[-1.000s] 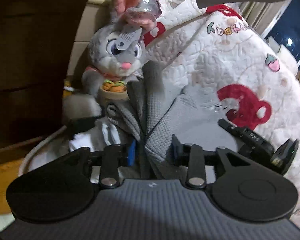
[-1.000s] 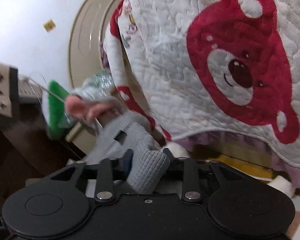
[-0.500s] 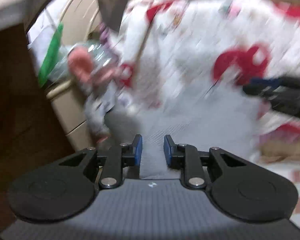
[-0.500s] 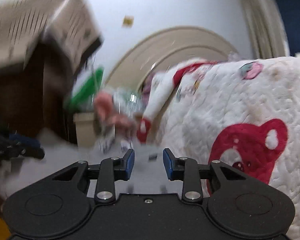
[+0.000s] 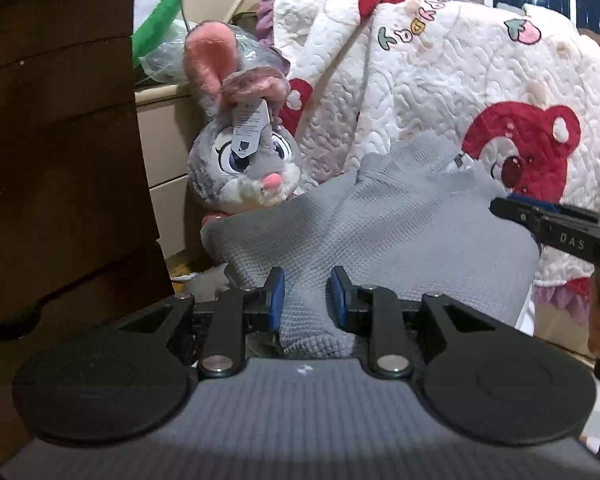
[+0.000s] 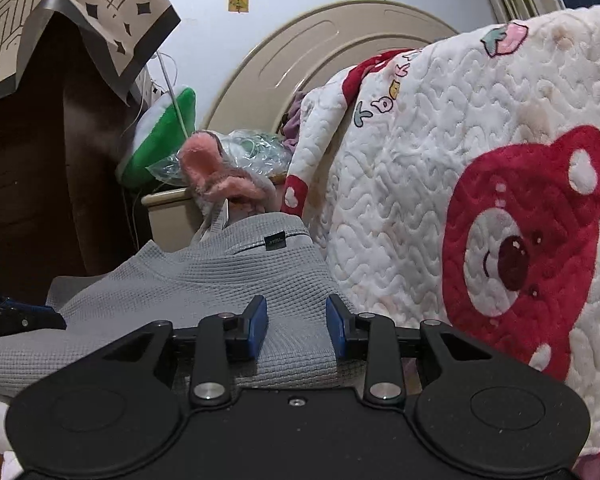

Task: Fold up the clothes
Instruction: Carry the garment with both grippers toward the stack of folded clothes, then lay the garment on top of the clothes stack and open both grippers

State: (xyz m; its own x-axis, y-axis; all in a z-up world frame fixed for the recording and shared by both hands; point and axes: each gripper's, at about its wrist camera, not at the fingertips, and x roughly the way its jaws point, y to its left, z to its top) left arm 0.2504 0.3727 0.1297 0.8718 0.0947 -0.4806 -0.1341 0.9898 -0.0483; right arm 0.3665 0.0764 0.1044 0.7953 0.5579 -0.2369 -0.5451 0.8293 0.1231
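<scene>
A grey waffle-knit garment (image 5: 400,216) hangs spread between my two grippers, in front of the bed. My left gripper (image 5: 306,294) is shut on a bunched edge of it near the bottom. My right gripper (image 6: 296,326) is shut on another edge; the cloth (image 6: 220,280) stretches flat to the left with a small black label near its collar. The right gripper's fingers (image 5: 556,228) show at the right edge of the left wrist view, and the left gripper's fingertips (image 6: 16,320) show at the far left of the right wrist view.
A white quilt with red bears (image 5: 480,92) covers the bed on the right. A grey plush rabbit (image 5: 244,160) sits against a beige nightstand (image 5: 164,136). A dark wooden cabinet (image 5: 60,140) stands at the left. A green and white plush (image 6: 160,136) lies on top.
Both grippers have swung up and apart with the garment. It was bunched a second ago and now hangs spread out between them.
</scene>
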